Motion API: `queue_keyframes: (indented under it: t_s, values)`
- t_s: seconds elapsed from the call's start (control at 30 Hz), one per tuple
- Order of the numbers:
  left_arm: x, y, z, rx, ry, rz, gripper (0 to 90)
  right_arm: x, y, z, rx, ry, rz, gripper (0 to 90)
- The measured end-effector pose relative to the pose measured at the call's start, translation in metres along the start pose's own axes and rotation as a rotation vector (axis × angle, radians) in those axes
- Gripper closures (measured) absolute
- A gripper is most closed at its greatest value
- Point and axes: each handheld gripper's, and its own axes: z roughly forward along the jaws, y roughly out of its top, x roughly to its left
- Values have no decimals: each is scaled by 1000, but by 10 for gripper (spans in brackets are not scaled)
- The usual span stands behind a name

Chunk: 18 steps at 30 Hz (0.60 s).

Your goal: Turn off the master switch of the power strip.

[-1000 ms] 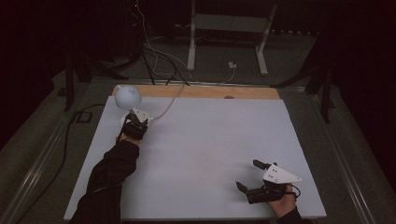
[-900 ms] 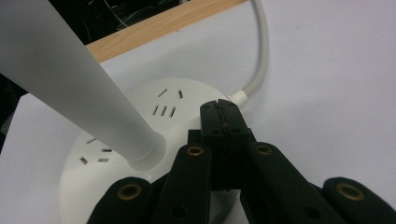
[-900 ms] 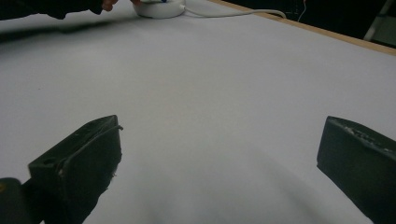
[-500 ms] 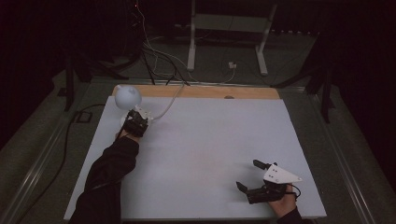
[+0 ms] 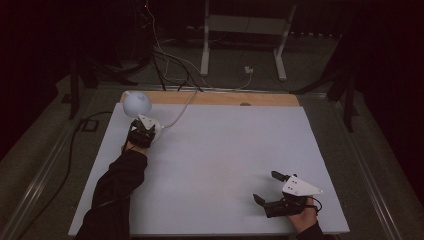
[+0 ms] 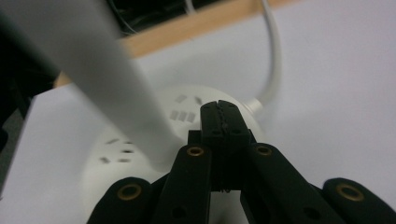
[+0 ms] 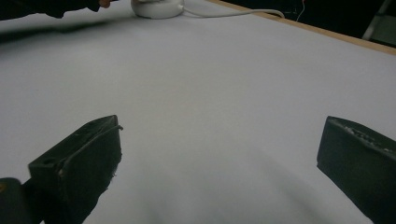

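Hardly anything moved in that last second. The left hand-held gripper [image 6: 223, 112] had only nudged a touch at the upper left of the high view, and it was still parked right over the white round socket base [image 6: 184, 109]. Its jaws were pressed fully together with nothing between them. In the left gripper view the closed tips sat in the middle of the frame, over the base's top face near the socket slots. Whether they were actually touching it, I couldn't say.

A pale blurred stem [image 6: 93, 60] ran from the upper left of that view down to the base. It probably belonged to the white globe [image 5: 136, 103], which stood where it had been, just above the gripper in the high view. The white cable [image 5: 180, 112] curved off from the base toward the table's [image 5: 225, 160] wooden far edge.

In the lower right of the high view, the right hand-held gripper [image 5: 267, 186] hadn't budged. Its jaws were spread wide and empty, low over bare table, well apart from the base. The right gripper view had the base far off at the top left of its frame [image 7: 156, 8].

My read was that closed jaws over the base looked more like a poke or press than a pickup. With so little change, that contact looked still to be made or only just begun, and the base hadn't shifted on the table.
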Motion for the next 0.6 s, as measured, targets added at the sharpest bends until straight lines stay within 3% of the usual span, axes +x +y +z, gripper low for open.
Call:
queue_keyframes:
  t_s: [0.1, 0.3, 0.6]
  values:
    - [2, 6, -8, -25, -32, -3, 900, 1, 0, 0, -1, -1, -3, 0]
    - [-4, 11, -19, -27, -79, 9, 900, 1, 0, 0, -1, 0, -6, 0]
    - [-6, 18, -26, -26, -84, -26, 876, 0, 0, 0, -4, 0, -3, 0]
